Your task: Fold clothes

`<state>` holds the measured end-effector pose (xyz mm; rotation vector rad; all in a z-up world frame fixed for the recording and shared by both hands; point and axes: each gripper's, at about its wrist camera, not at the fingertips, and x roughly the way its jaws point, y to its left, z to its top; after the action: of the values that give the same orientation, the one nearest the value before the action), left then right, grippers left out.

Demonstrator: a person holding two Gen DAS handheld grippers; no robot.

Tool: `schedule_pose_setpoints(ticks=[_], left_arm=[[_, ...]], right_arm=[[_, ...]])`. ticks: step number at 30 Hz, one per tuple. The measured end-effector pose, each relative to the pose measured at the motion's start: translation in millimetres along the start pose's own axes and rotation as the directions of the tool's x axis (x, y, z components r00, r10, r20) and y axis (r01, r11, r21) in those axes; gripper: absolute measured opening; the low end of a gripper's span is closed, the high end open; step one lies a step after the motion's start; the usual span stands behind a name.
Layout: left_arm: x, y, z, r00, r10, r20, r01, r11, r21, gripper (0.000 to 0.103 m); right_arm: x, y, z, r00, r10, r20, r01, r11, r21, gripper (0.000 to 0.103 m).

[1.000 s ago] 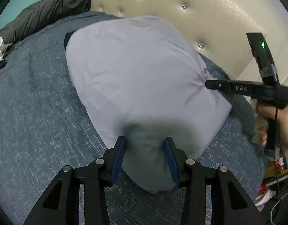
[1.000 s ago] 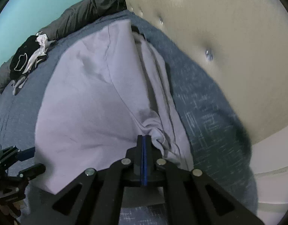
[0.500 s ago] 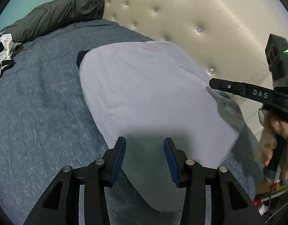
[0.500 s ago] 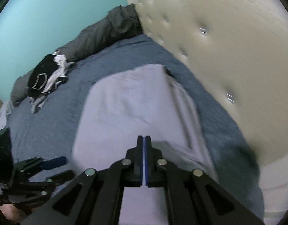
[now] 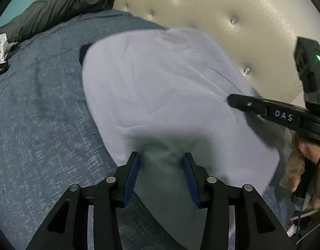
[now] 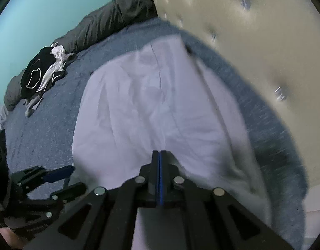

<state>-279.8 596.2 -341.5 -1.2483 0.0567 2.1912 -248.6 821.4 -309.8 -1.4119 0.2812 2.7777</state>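
Pale lavender cotton garment (image 5: 160, 87) lies spread on the blue-grey woven bedspread (image 5: 39, 125). Left gripper (image 5: 161, 162) at six o'clock stands parted over its near edge; right gripper (image 6: 159, 156) is closed, whether pinching cloth I cannot tell.

- The black left gripper with blue pads (image 5: 161, 160) is angling downward, its jaws standing partly apart.
- The black right gripper with blue pads (image 6: 159, 154) is pointing downward, jaws pressed together.
- A bare hand (image 5: 312, 166) is gripping its handle.

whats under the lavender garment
The lavender garment lies on the blue bedspread. A dark patch peeks from under its far corner; what it is stays covered.
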Motion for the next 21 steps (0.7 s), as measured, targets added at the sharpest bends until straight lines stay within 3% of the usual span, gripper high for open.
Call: schedule_pose_setpoints(ticks=[4, 8, 13, 17, 21], left_arm=[[-13, -4, -8, 1.000, -0.002, 0.016, 0.001, 1.000, 0.015, 0.047], [-7, -9, -18, 1.000, 0.003, -0.010, -0.003, 1.000, 0.025, 0.047], [-17, -12, -22, 1.000, 0.002, -0.005, -0.002, 1.000, 0.021, 0.047], [-36, -13, -25, 1.000, 0.001, 0.017, -0.002, 1.000, 0.029, 0.047], [-54, -14, -28, 0.999, 0.008, 0.034, -0.009, 1.000, 0.014, 0.047]], right_arm=[[-21, -22, -10, 0.995, -0.087, 0.055, 0.085, 0.996, 0.036, 0.000], [-19, -42, -27, 0.992, -0.120, 0.036, 0.117, 0.991, 0.064, 0.000], [-31, -46, -36, 0.992, -0.104, 0.070, 0.097, 0.991, 0.094, 0.000], [-62, -50, -38, 0.983, -0.092, 0.157, 0.071, 0.988, 0.137, 0.000], [-87, -56, -48, 0.981, -0.087, 0.172, 0.057, 0.984, 0.171, 0.000]])
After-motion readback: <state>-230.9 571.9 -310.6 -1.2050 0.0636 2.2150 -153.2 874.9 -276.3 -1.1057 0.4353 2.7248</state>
